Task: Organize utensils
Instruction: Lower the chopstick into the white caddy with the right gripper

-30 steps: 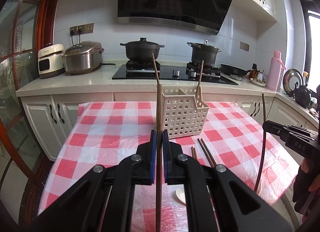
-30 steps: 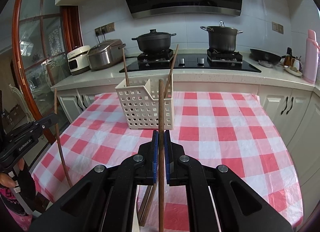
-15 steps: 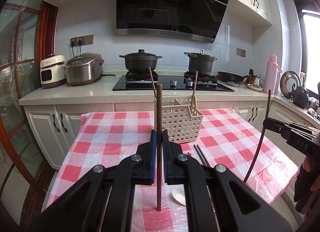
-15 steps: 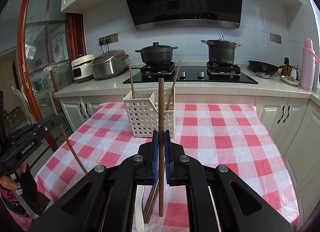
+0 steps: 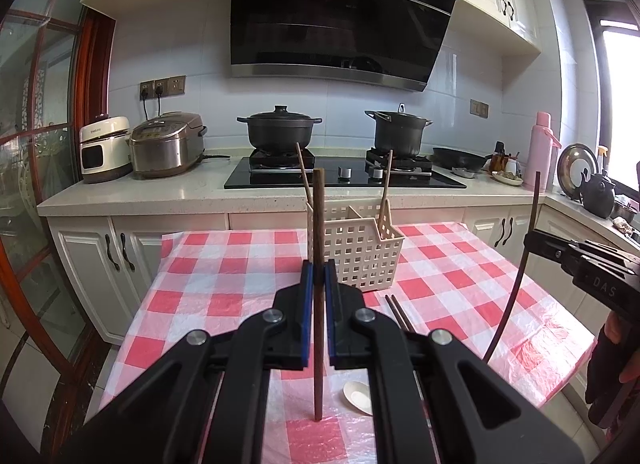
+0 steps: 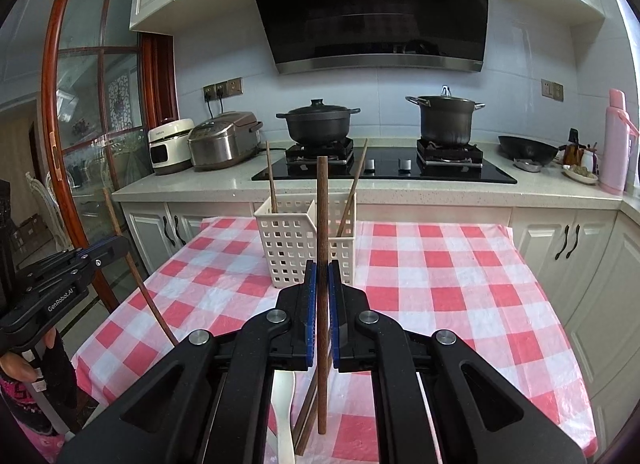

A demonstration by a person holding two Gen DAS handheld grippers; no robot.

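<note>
My left gripper (image 5: 319, 276) is shut on a brown chopstick (image 5: 319, 216) held upright above the checked table; its lower end hangs free. My right gripper (image 6: 321, 276) is shut on another brown chopstick (image 6: 322, 204), also upright and off the cloth. Beyond both stands a white slotted basket (image 5: 360, 252) (image 6: 292, 248) with two lighter chopsticks leaning inside it. Each gripper appears at the edge of the other's view, the right gripper (image 5: 532, 239) and the left gripper (image 6: 118, 246), each clamped on its stick. A dark chopstick pair (image 5: 398, 312) and a white spoon (image 5: 358, 402) lie on the cloth.
The red-and-white checked tablecloth (image 6: 460, 272) covers the table. Behind it runs a counter with a hob and two black pots (image 5: 280, 132), rice cookers (image 5: 164, 146) at the left, a pink flask (image 6: 616, 140) at the right. A person's hand (image 6: 18, 368) holds the left tool.
Both grippers have risen and drawn back a little from the basket, each keeping its chopstick; the sticks' lower ends now hang clear of the cloth. The basket looks smaller and farther.
</note>
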